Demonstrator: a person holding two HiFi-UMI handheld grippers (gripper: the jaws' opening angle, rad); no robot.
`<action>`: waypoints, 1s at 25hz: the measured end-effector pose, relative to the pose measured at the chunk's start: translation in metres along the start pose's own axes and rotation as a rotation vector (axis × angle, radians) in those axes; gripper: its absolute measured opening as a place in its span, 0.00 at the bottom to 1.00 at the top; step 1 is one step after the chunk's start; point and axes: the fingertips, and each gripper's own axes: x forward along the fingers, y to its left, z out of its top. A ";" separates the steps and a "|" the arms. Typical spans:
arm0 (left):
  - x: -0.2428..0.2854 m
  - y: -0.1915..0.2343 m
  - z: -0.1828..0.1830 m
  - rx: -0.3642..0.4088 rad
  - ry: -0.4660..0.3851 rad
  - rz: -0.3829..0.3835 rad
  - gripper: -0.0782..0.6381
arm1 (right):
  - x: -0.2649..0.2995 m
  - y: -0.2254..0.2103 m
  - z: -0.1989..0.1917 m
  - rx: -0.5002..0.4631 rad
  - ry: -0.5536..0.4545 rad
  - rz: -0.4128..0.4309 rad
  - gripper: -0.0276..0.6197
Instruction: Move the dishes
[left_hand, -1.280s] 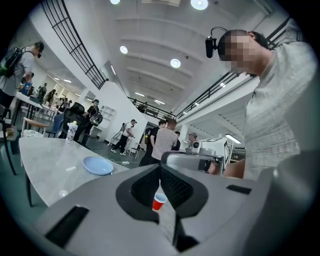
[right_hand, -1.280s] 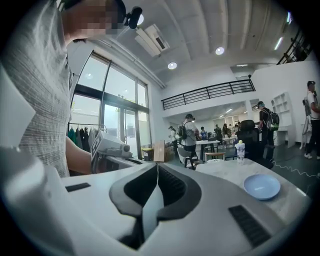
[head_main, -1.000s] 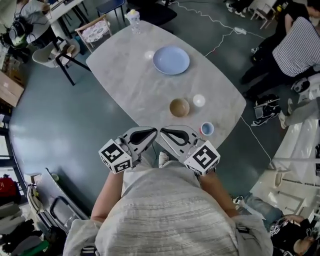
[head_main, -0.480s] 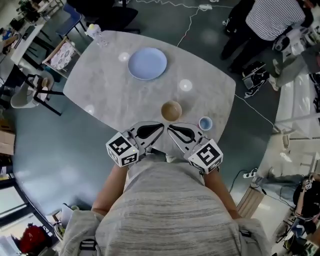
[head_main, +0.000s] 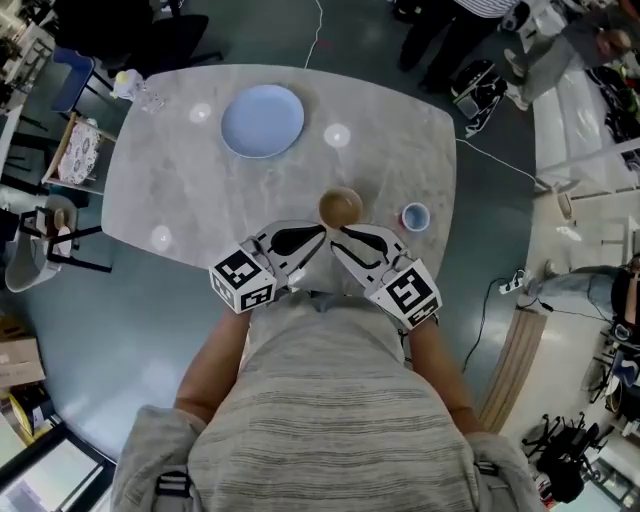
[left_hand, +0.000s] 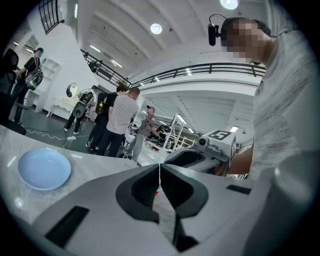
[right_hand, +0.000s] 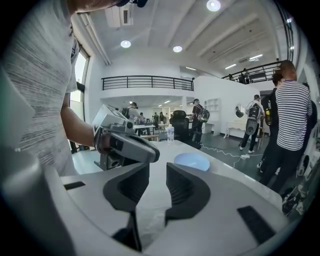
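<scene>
- The left tongs (left_hand: 160, 169) are pressed together and empty; the right tongs (right_hand: 157, 172) stand slightly apart and hold nothing.
- The brown bowl (head_main: 340, 208) on the table (head_main: 200, 200) looks light, stiff and breakable; its rim is probably the best place to grip.

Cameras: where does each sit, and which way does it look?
Head view: on the head, looking down at table, left gripper, right gripper, arms, chest.
Left gripper view: on the left gripper, along its shut jaws toward the right gripper and chest.
Right gripper view: on the right gripper, along its open jaws toward the left gripper, forearm.
Shared: all show the plate.
</scene>
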 end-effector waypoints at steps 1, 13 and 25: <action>-0.001 0.004 -0.002 -0.001 0.007 -0.012 0.14 | 0.004 0.000 -0.003 -0.007 0.015 -0.010 0.23; 0.014 0.031 -0.021 -0.004 0.076 -0.100 0.14 | 0.045 -0.016 -0.079 -0.184 0.346 -0.080 0.23; 0.019 0.059 -0.050 -0.024 0.129 -0.088 0.14 | 0.085 -0.029 -0.153 -0.248 0.612 -0.068 0.23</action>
